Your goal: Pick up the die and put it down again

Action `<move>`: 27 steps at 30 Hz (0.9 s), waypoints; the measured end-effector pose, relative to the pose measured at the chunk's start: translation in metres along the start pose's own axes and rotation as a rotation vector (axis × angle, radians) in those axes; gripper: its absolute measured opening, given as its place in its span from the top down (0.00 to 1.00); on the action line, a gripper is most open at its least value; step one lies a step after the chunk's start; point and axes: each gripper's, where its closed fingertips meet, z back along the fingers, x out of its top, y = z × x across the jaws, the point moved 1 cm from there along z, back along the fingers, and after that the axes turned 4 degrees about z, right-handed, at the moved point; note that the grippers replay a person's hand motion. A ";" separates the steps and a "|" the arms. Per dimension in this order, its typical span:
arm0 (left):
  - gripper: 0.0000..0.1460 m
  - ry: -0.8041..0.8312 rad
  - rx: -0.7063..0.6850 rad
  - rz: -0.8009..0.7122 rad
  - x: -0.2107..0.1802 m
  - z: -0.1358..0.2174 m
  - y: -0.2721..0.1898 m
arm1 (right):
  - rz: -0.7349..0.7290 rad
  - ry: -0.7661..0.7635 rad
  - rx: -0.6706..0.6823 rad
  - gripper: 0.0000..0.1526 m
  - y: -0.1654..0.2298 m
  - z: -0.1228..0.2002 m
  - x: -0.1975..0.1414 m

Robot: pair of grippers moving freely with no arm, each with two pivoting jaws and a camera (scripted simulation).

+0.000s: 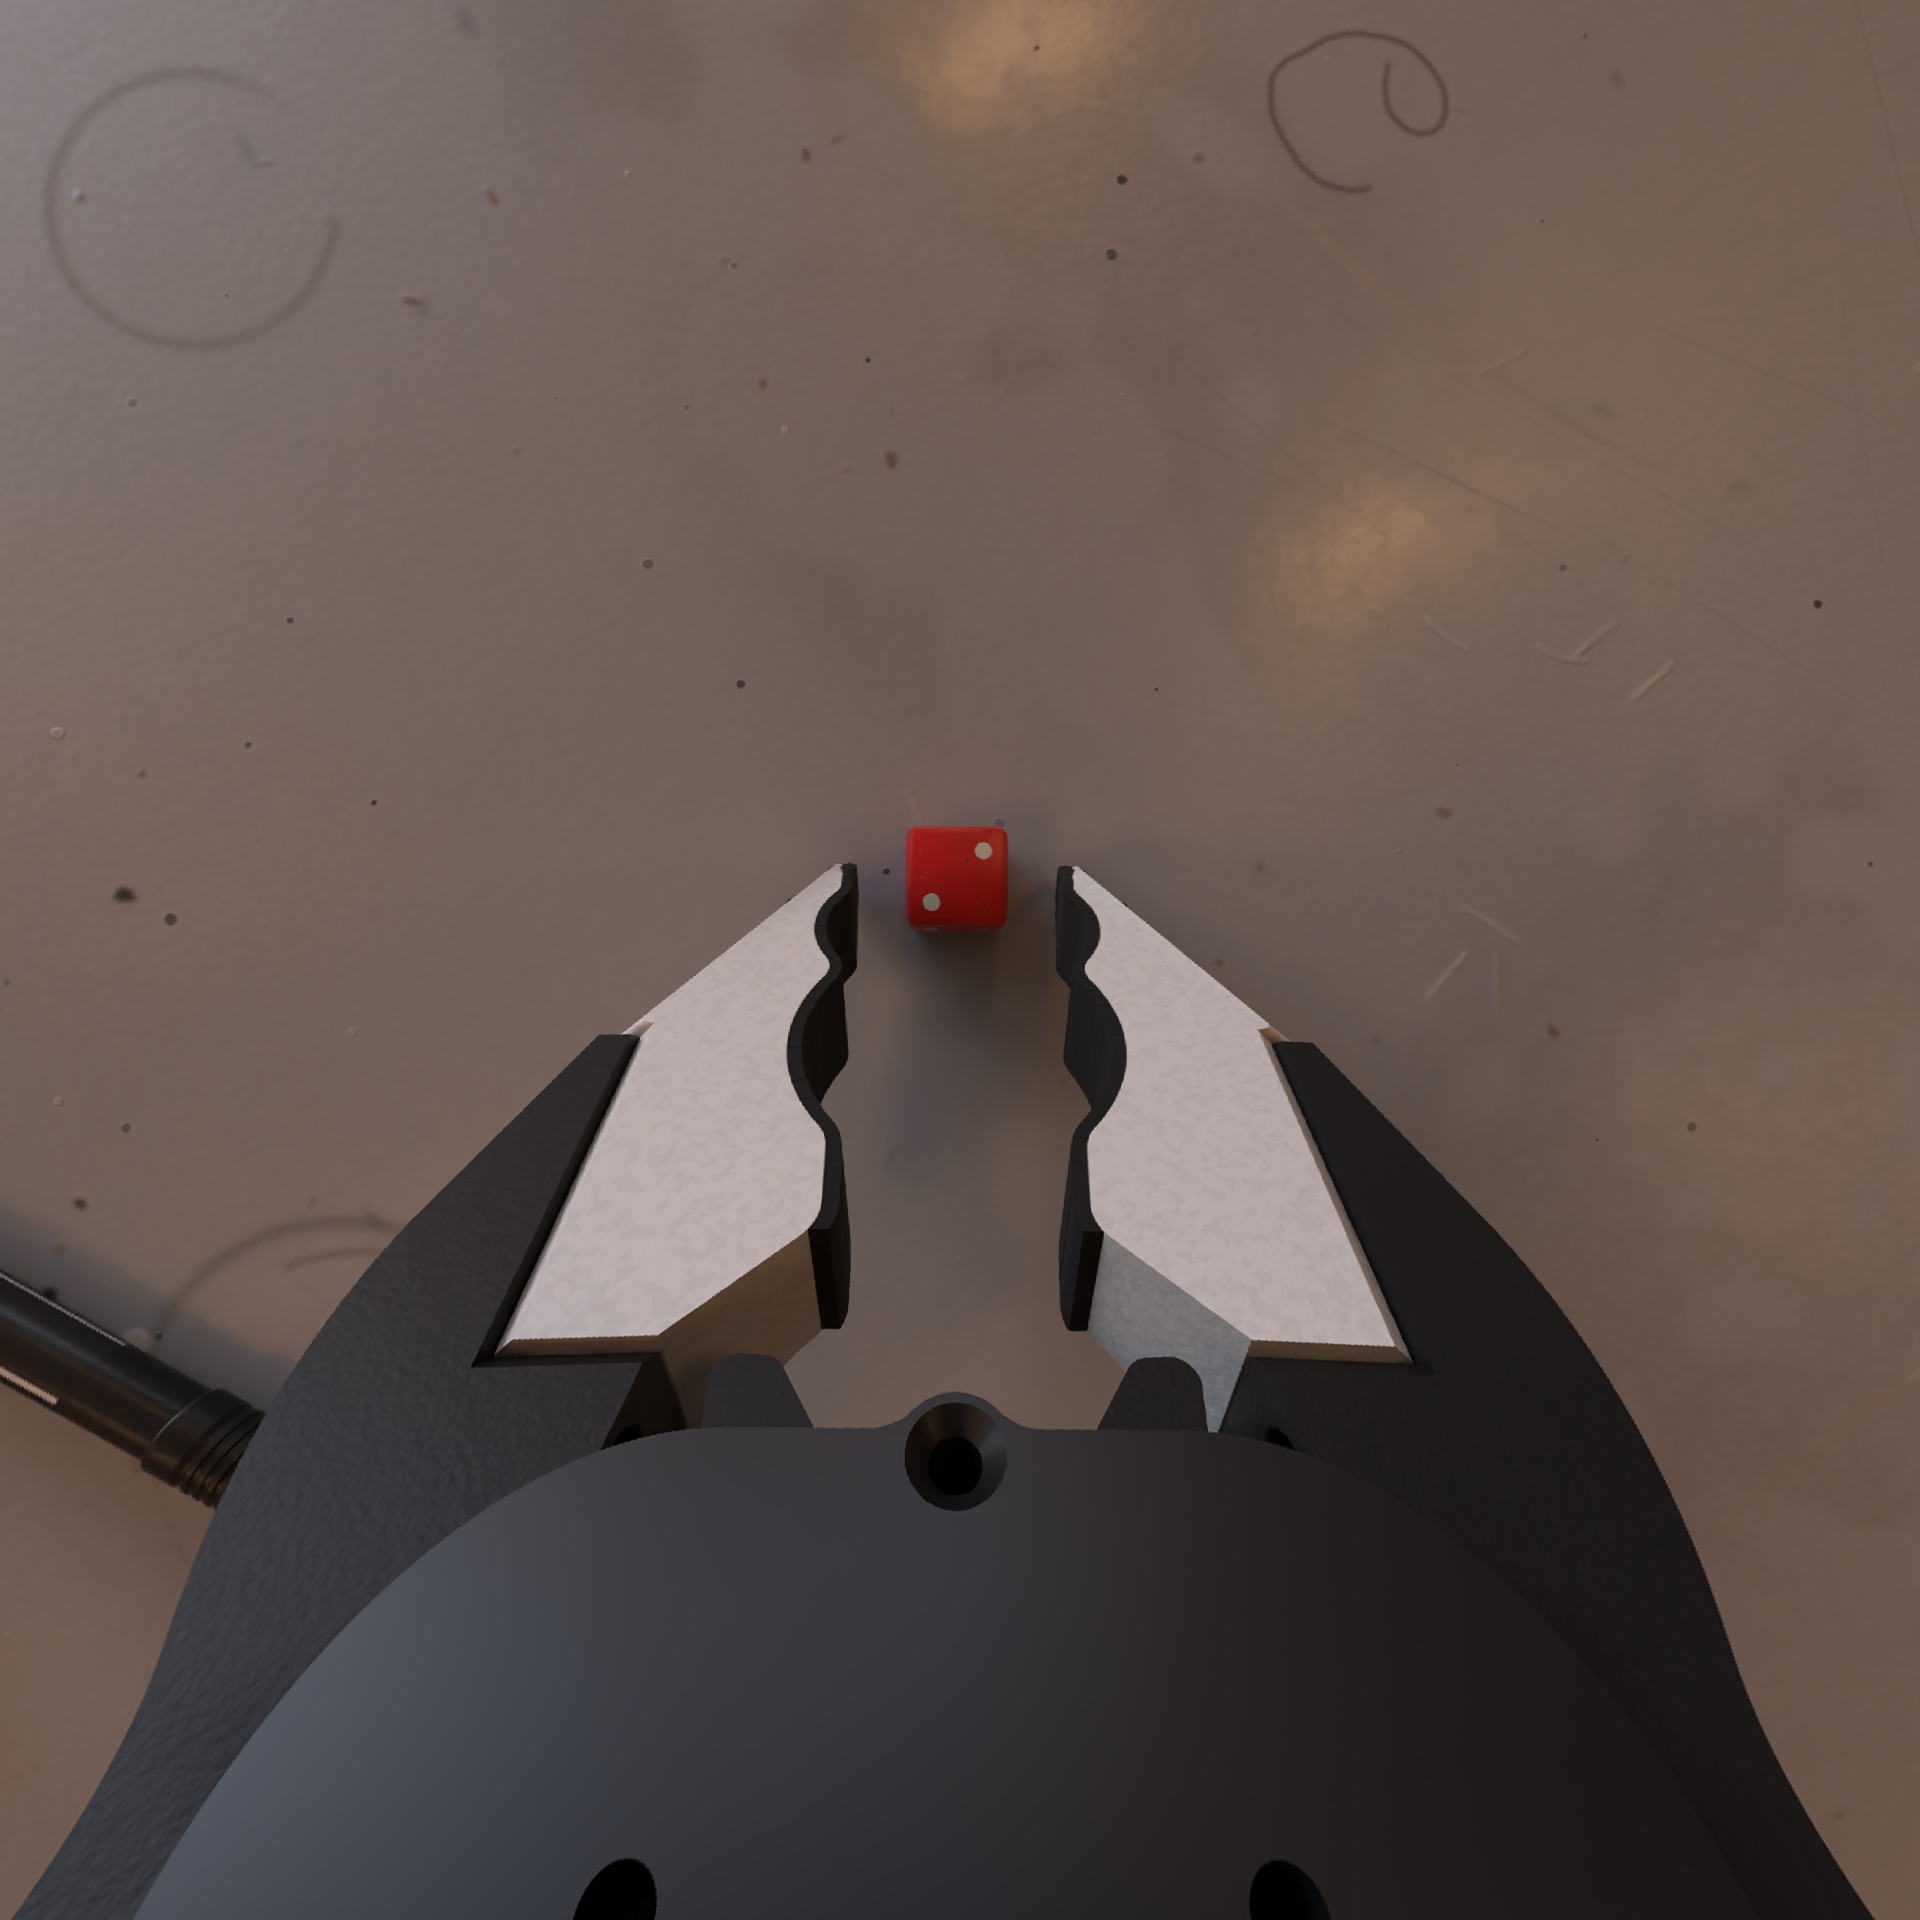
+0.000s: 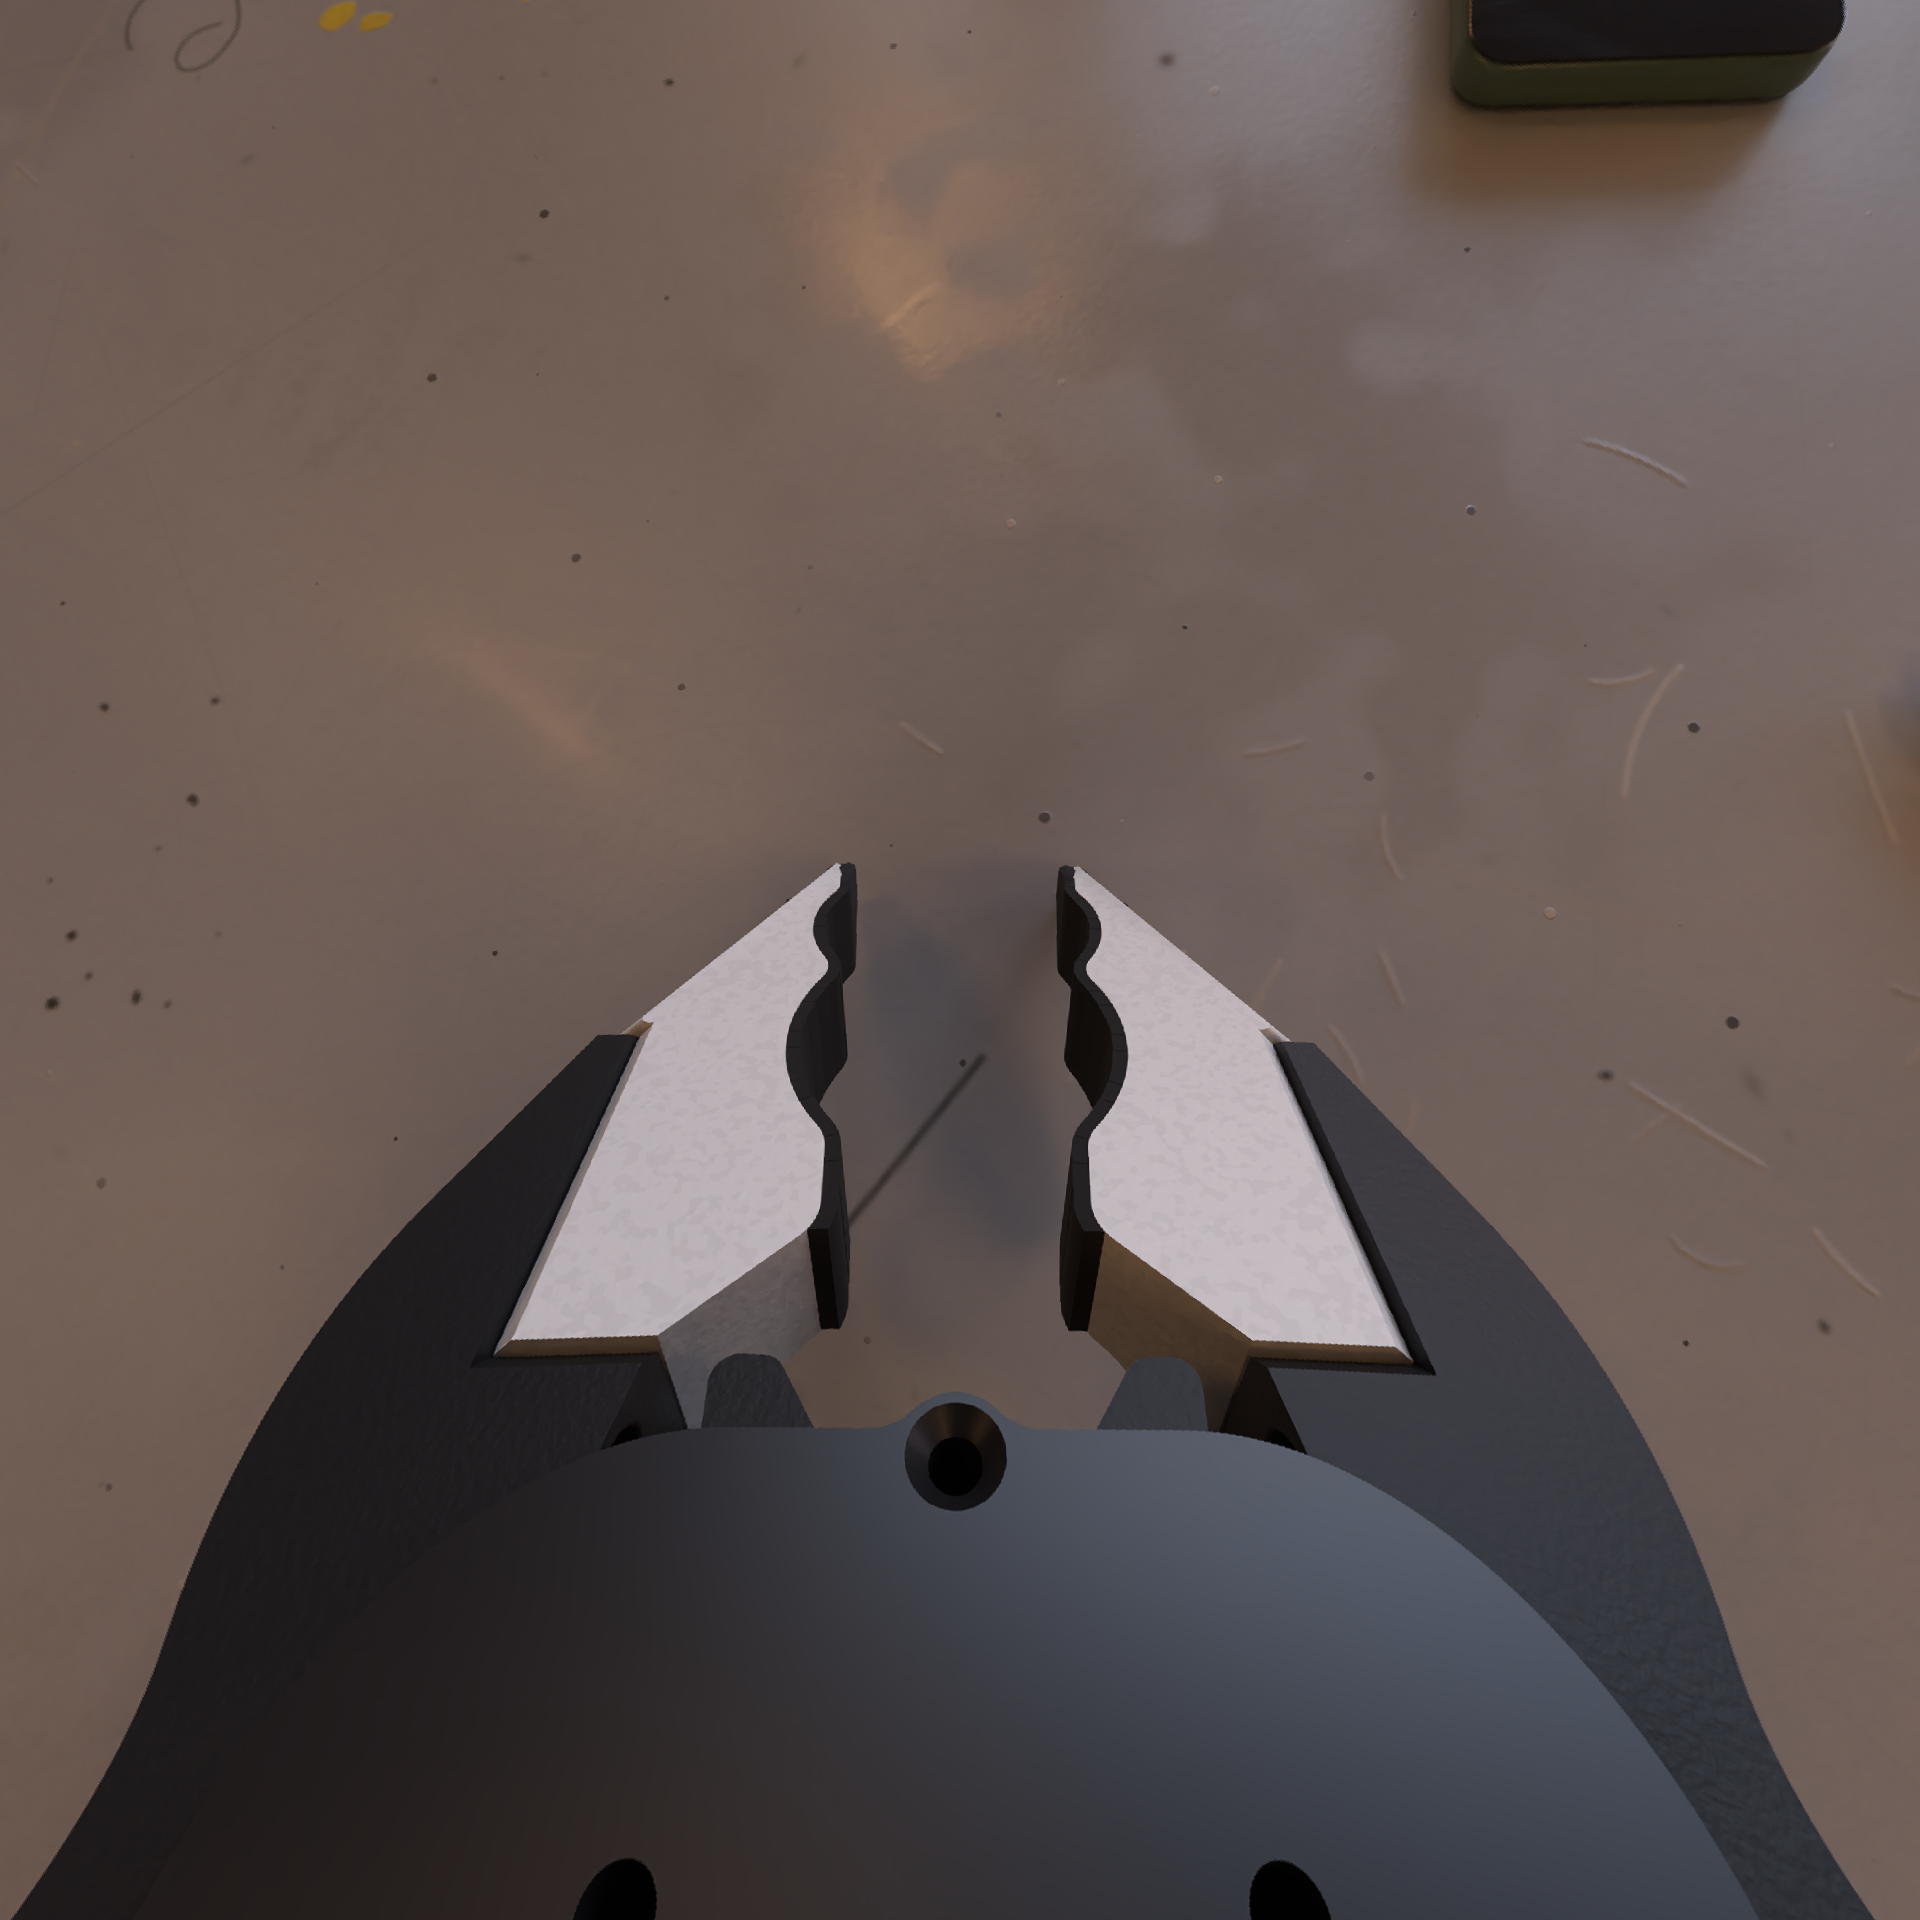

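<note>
A small red die point(image 1: 956, 878) with white pips lies on the grey-brown tabletop point(image 1: 623, 520) in the left wrist view, its upper face showing two pips. My left gripper point(image 1: 956, 883) is open, its fingertips standing on either side of the die with a gap on each side, not touching it. My right gripper point(image 2: 956, 883) is open and empty over bare tabletop point(image 2: 623, 520). The die does not show in the right wrist view.
A black cylindrical object point(image 1: 104, 1371) lies at the lower left of the left wrist view, partly behind the gripper body. A dark green box with a black top point(image 2: 1636, 47) sits at the top right of the right wrist view. The tabletop bears scratches, specks and faint ring marks.
</note>
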 end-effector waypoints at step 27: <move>0.88 -0.199 -0.008 0.197 0.173 -0.083 -0.156 | 0.033 -0.122 -0.124 0.76 -0.007 0.019 0.009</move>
